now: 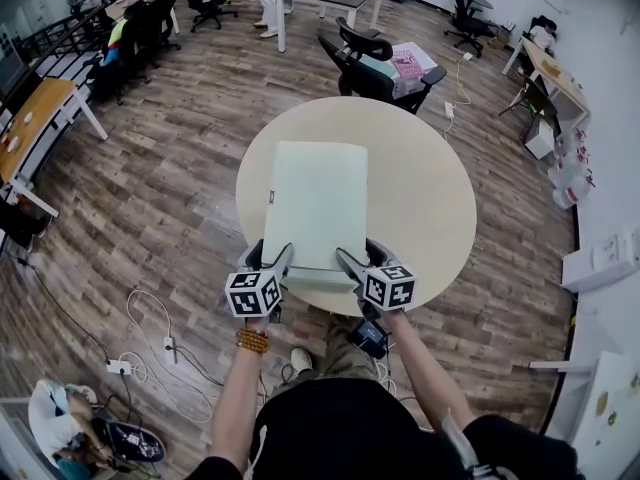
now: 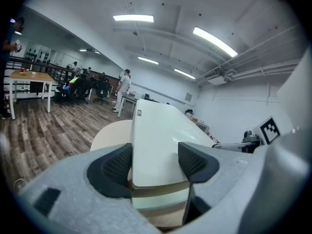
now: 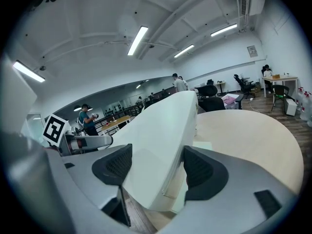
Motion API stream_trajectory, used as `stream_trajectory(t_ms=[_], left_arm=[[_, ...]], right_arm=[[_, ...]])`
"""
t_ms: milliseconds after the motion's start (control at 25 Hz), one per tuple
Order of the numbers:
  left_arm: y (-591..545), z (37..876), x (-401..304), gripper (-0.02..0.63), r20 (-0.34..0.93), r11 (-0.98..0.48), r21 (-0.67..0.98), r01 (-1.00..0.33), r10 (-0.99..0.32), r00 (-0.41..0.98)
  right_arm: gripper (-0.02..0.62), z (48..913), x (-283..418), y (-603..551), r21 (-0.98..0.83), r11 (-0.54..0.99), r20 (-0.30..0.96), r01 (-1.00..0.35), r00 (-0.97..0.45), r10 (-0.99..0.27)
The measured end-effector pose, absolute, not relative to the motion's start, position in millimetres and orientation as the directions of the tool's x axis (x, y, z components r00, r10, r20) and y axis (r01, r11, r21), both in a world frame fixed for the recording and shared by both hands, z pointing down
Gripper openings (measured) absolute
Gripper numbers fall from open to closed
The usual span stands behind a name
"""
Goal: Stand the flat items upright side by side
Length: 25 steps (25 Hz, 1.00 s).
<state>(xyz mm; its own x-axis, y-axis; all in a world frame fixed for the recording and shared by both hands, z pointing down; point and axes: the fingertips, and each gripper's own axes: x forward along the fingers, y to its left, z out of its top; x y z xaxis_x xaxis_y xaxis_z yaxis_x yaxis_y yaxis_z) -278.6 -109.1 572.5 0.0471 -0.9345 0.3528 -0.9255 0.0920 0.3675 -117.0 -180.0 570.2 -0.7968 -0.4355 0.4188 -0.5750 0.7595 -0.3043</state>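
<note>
A stack of flat white boards [image 1: 315, 203] lies flat on the round table [image 1: 425, 183]. It goes from the middle to the edge by the person. No board stands up yet.

L gripper [image 1: 270, 255] is at the stack's near L corner. Its jaws are wide apart w/ the corner between them. R gripper [image 1: 358, 254] is at the near R corner, jaws wide too, w/ that corner between them.

A black chair [image 1: 375, 68] sits at the table's far side.
</note>
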Motion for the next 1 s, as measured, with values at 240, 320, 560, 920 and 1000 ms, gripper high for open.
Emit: stream_trajectory(t_ms=[240,320,560,920,1000], left_arm=[[-110.4,588.0,-276.5,0.293,0.38,0.096,0.368,-0.925,-0.924,0.054],[-111.2,592.4,-276.7,0.291,0.389,0.099,0.367,-0.925,-0.92,0.055],[-117.2,606.8,-269.2,0.287,0.41,0.102,0.38,-0.919,-0.909,0.069],[-120.5,623.5,-265.8,0.287,0.446,0.106,0.385,-0.917,-0.891,0.085],[-122.0,627.1,-265.8,0.285,0.453,0.103,0.383,-0.918,-0.887,0.089]], right_arm=[[0.333,588.4,-113.8,-180.5,-0.345,0.733,0.441,-0.586,-0.791,-0.424],[0.333,594.4,-113.5,-181.0,-0.36,0.723,0.452,-0.59,-0.788,-0.418],[0.333,609.3,-105.3,-188.0,-0.386,0.702,0.472,-0.598,-0.782,-0.407],[0.333,629.3,-100.9,-190.4,-0.421,0.67,0.504,-0.611,-0.772,-0.387],[0.333,634.3,-100.5,-191.5,-0.433,0.66,0.51,-0.614,-0.77,-0.383]])
